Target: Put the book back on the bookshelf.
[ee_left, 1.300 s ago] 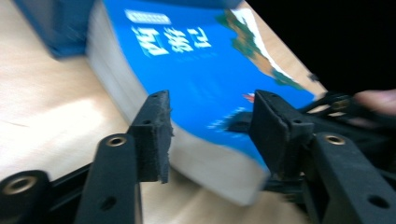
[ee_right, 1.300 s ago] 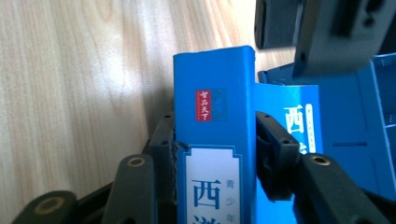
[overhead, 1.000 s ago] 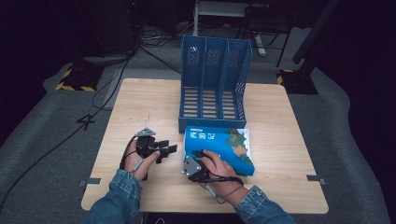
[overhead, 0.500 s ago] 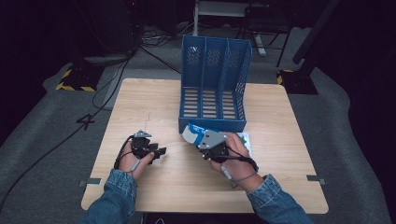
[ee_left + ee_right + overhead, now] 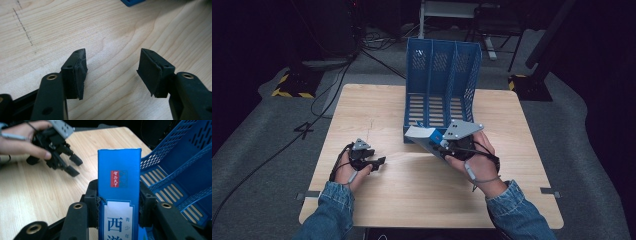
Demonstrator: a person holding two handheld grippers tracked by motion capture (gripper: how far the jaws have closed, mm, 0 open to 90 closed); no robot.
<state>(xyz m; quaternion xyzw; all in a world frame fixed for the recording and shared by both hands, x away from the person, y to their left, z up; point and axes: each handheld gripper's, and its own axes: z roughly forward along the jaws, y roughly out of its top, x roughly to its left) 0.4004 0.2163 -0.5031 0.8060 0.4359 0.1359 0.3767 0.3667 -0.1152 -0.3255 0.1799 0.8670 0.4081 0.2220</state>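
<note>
On the left, the left tool sits low over the bare wooden worktop, its two black pads well apart with nothing between them; its jaws have just been opening wider. The pads look rubbery and a little frayed at the edges, and the wood under them is pale with a long flowing grain and a thin dark scratch.

Further right, the right tool is clamped on a book, one pad pressed against each cover, so the spine faces the right gripper view. The book is bright blue and glossy, with a small red label carrying gold characters on the spine and a white panel with large blue characters lower down (the rest of the lettering is cut off). From above, the book is lifted off the worktop and tilted, just in front of the open end of the file rack.

That file rack is blue plastic, upright, split into three slots by tall dividers, with slatted floors and perforated walls. It stands toward the far middle of the worktop, its open slots facing the book.
</note>
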